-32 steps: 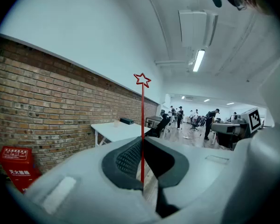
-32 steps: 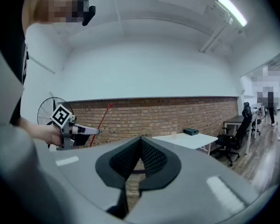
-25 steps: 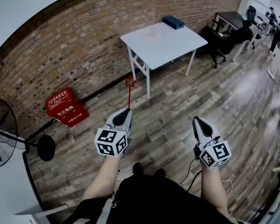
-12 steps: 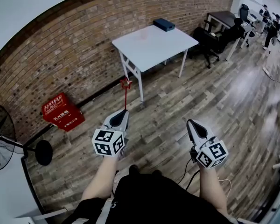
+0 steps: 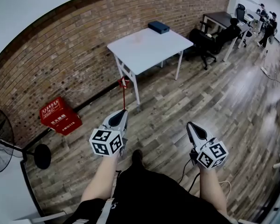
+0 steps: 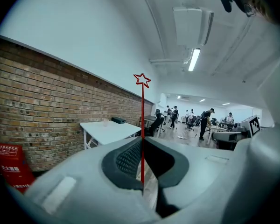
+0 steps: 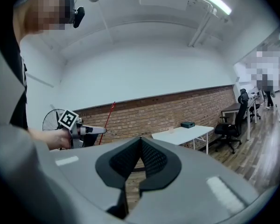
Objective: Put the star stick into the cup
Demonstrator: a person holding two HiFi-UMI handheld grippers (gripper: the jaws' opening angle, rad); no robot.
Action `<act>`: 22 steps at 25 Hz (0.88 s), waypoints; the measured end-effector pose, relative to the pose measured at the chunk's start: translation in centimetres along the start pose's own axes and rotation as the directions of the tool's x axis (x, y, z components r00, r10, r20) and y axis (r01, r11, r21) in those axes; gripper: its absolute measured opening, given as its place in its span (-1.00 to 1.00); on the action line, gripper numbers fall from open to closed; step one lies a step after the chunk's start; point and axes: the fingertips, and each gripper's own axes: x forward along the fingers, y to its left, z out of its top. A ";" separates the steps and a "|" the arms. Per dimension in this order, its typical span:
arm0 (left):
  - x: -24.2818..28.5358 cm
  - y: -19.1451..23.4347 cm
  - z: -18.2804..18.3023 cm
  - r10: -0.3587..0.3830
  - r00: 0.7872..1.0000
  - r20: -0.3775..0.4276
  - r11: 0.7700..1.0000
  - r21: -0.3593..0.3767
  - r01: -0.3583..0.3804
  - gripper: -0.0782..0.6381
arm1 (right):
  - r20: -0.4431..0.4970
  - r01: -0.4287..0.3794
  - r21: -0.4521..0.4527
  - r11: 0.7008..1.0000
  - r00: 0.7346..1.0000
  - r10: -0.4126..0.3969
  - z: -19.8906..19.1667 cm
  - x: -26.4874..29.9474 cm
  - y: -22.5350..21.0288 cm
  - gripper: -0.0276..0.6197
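Note:
A thin red star stick (image 5: pixel 123 93) stands upright from my left gripper (image 5: pixel 123 111), whose jaws are shut on its lower end; its star tip (image 6: pixel 142 80) rises high above the closed fingers (image 6: pixel 126 155). The cup (image 6: pixel 105 122), small and pale, stands on a white folding table (image 5: pixel 155 50) several steps ahead by the brick wall. It also shows faintly in the right gripper view as a cup (image 7: pixel 171 130). My right gripper (image 5: pixel 190 124) is held out over the floor with its jaws together and nothing in them. The left gripper (image 7: pixel 100 130) and stick (image 7: pixel 107 120) appear in the right gripper view.
A dark blue box (image 5: pixel 158 27) lies at the table's far corner. A red crate (image 5: pixel 59 115) and a standing fan (image 5: pixel 0 139) are by the wall at left. A black office chair (image 5: pixel 203 36), desks and people (image 5: pixel 266 24) are at the far right. Wooden floor lies between me and the table.
Both grippers have been carried forward across the floor toward the white table, which has shifted left in the head view. The stick stays upright in the left gripper.

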 end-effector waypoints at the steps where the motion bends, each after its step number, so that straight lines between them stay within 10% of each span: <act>1: 0.5 0.0 0.1 -0.003 1.000 0.003 1.000 -0.002 0.003 -0.74 | 0.001 0.002 0.001 1.000 1.000 -0.002 0.1 0.2 -0.5 -0.91; 22: 15.4 9.7 4.2 -0.060 0.998 0.016 0.997 -0.043 0.061 -0.74 | -0.058 0.018 -0.014 1.000 0.998 -0.019 2.6 15.9 -7.5 -0.91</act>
